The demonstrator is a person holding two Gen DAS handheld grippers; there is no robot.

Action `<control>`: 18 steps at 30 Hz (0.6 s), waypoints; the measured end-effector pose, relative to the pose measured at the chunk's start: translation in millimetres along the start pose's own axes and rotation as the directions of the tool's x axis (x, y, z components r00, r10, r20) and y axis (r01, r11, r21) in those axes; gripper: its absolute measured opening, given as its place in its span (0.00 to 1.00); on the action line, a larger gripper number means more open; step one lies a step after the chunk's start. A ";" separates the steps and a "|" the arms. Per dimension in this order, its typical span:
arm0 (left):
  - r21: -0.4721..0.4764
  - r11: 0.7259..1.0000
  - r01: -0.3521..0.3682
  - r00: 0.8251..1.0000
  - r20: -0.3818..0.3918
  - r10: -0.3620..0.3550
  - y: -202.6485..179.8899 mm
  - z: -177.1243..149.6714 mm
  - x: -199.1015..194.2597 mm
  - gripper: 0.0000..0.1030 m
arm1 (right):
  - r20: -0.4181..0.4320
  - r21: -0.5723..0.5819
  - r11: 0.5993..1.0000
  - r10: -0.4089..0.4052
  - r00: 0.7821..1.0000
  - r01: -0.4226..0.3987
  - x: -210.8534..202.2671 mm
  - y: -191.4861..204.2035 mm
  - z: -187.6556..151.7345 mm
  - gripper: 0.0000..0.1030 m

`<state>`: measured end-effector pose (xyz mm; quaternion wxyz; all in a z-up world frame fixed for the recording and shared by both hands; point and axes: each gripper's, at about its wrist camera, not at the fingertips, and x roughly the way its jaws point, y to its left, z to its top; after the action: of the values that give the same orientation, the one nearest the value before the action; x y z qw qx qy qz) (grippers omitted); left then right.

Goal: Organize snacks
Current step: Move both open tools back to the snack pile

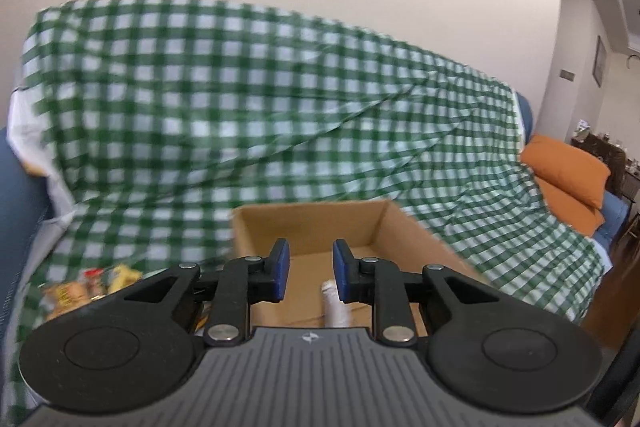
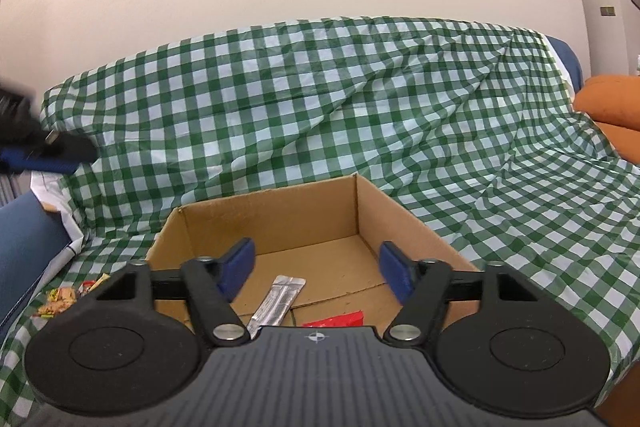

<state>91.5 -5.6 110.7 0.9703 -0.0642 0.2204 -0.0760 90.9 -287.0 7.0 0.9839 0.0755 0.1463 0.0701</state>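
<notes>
1. On the green-checked cloth (image 2: pixel 360 99) over the sofa sits an open cardboard box (image 2: pixel 404 223); a silver sachet (image 2: pixel 280 301) and a red packet (image 2: pixel 340 319) lie on its floor.
2. Loose yellow snack packets (image 2: pixel 60 301) lie on the cloth just left of the box.
3. Left gripper (image 1: pixel 308 269): jaws narrowly parted, nothing between them, hanging over the box.
4. Right gripper (image 2: pixel 316 267): jaws spread, empty, also above the box.
5. Judgement: step in hand is between deposits. Next move calls for one gripper to swing left to the remaining packets, descend and pinch one.
</notes>
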 end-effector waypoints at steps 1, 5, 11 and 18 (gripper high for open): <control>0.001 1.000 -0.010 1.000 -0.003 0.010 10.2 -5.0 -2.1 0.25 | -0.002 0.000 1.000 0.007 1.000 -0.007 -0.6 0.3 -0.8 0.52; -0.011 0.997 -0.075 0.997 -0.029 0.074 65.6 -31.8 -8.2 0.25 | -0.042 0.044 0.999 0.033 0.999 -0.032 1.6 -4.7 -2.0 0.41; -0.187 0.960 -0.209 0.978 -0.032 0.206 148.2 -59.3 -7.7 0.25 | -0.046 0.037 0.999 0.037 0.998 -0.036 0.0 -1.0 -3.3 0.41; -0.278 0.925 -0.257 0.966 -0.069 0.248 182.4 -95.7 15.1 0.24 | -0.051 -0.050 0.993 0.101 0.994 -0.103 -7.6 33.1 -2.7 0.41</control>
<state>84.9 161.8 -10.1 0.9489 -0.1730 0.2511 0.0810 79.0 -255.5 12.2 0.9768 0.0552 0.1640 0.1258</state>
